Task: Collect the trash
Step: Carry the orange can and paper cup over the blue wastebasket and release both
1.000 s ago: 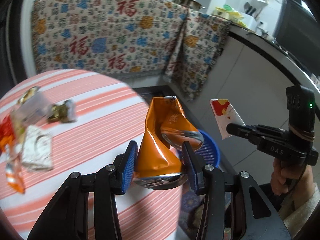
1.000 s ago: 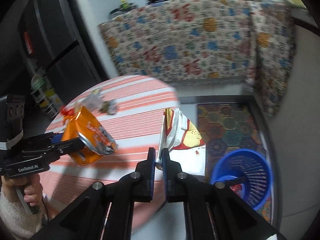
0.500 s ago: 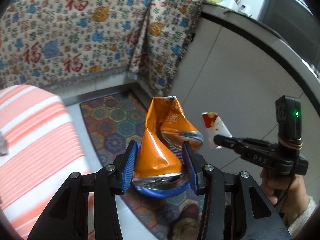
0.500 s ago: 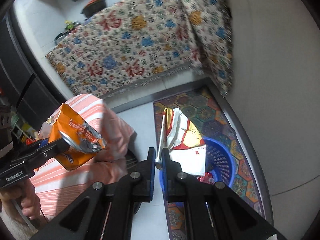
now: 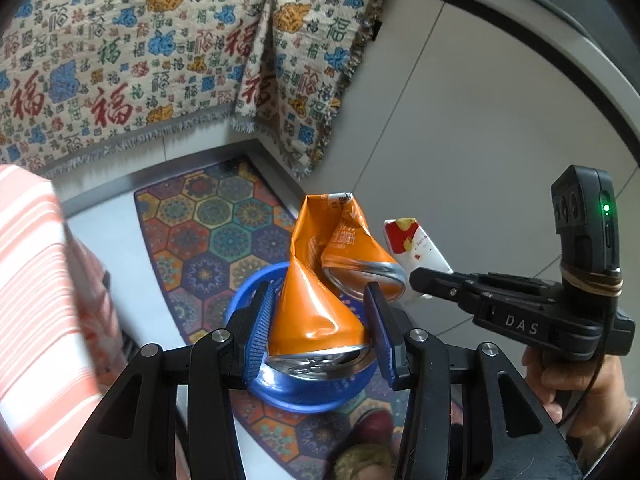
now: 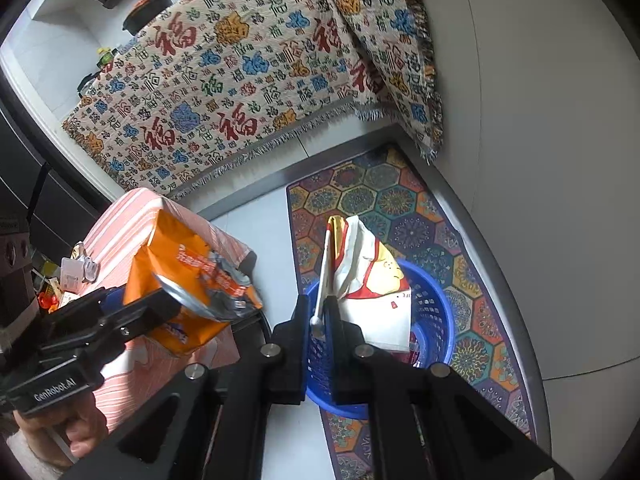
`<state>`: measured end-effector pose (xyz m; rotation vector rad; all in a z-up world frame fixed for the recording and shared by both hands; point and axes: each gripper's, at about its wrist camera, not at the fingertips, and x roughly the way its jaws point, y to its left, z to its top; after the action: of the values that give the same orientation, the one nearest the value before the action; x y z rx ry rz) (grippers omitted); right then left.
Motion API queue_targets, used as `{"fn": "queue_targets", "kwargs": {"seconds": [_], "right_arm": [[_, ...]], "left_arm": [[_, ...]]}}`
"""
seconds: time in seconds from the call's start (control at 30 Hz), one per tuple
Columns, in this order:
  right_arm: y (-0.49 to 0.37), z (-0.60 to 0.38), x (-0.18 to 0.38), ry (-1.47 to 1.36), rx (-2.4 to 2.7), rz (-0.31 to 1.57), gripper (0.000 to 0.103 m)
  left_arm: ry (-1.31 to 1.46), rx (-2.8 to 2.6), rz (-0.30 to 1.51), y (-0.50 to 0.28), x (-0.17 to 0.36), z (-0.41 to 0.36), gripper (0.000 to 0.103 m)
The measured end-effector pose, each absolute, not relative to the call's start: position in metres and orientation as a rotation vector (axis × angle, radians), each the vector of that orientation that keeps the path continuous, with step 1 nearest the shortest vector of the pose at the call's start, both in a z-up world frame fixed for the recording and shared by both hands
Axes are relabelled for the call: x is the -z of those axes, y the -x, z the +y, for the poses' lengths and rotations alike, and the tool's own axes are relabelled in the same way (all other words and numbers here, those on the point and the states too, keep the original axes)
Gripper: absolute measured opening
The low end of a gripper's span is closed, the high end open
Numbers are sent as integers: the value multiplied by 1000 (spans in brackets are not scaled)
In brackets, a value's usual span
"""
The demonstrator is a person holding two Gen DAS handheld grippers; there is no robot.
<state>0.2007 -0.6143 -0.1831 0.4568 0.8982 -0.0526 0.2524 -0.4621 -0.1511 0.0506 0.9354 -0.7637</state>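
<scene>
Both grippers (image 5: 320, 322) (image 6: 320, 320) have swung, tilted down, over blue basket (image 6: 436, 308).

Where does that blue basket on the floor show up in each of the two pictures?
Left wrist view: blue basket low at centre, mostly hidden behind the orange bag.
Right wrist view: lower right of centre, behind the white wrapper.
Shared landmark: the hexagon-patterned rug under it.

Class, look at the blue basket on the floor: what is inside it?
Little shows inside the blue basket: something red near the bottom, too small to identify. The white wrapper held over it hides most of the inside.
</scene>
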Motion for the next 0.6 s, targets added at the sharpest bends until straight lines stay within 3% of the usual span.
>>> {"fn": "queue_targets", "kwargs": {"seconds": [0.37,0.4,0.43,0.47,0.53,0.6], "right_arm": [[-219,-636,211,-492,47,957,11],[-221,-640,213,-504,47,957,13],[-222,-642,214,-513,47,957,17],[-223,-644,216,-523,48,954,33],[-223,-647,219,-560,43,943,48],[-222,-647,218,-555,49,939,48]], "left_arm": [[-70,766,986,-269,181,-485,48],[-72,766,991,-269,183,-486,52],[-66,773,998,-270,187,-488,65],[-59,776,998,-271,190,-489,70],[-49,790,989,-271,193,-493,73],[-41,798,995,-271,195,-496,73]]}}
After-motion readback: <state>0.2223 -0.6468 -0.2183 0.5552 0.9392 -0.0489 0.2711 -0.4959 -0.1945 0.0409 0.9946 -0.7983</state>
